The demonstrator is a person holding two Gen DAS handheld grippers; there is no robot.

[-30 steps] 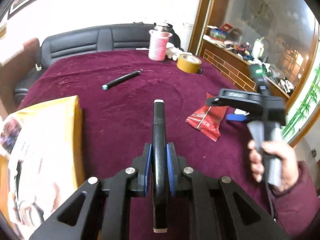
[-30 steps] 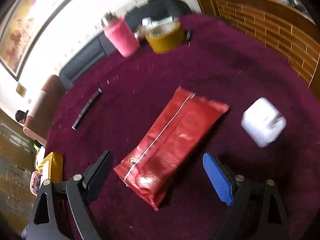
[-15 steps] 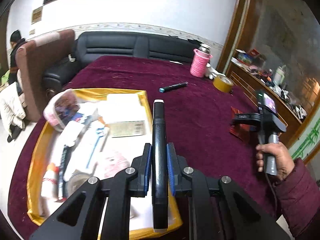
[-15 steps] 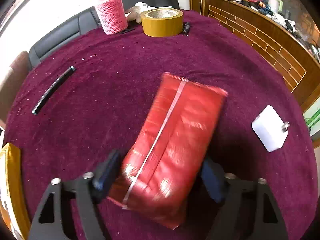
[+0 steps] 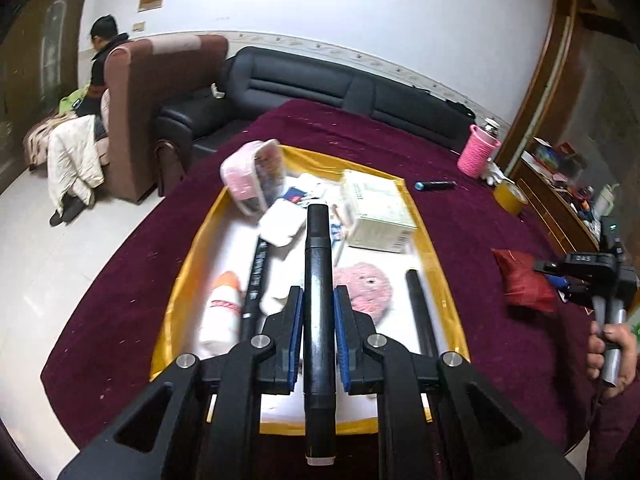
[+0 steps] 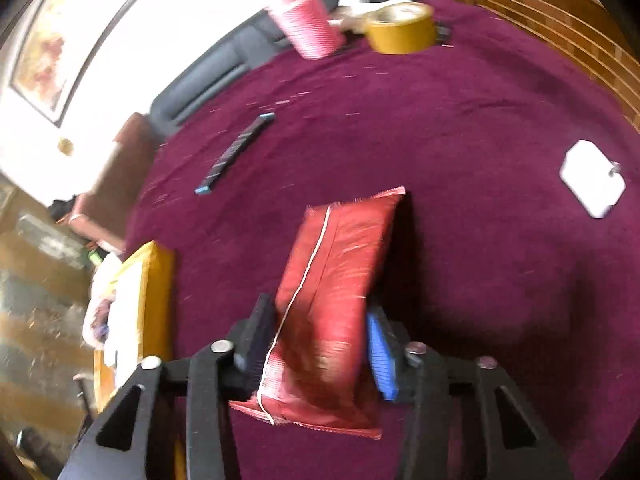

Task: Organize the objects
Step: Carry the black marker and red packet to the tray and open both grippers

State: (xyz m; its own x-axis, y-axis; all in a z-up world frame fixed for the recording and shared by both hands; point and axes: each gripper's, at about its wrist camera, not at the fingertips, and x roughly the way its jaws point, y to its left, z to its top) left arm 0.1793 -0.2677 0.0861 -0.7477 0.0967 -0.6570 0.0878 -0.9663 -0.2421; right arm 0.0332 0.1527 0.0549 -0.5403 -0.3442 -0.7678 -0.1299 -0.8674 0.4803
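Note:
My left gripper is shut on a black marker and holds it above the yellow tray, which holds a white box, a pink pouch, a bottle and several other items. My right gripper is shut on a red packet and holds it lifted above the maroon tablecloth; it also shows at the right of the left wrist view with the packet. The yellow tray edge lies to the left in the right wrist view.
On the cloth lie a black pen with a blue tip, a white charger, a yellow tape roll and a pink knitted cup. A black sofa and a brown armchair stand behind the table.
My left gripper has swung left with the marker from over the cloth to over the tray. My right gripper has closed on the red packet and lifted it off the cloth.

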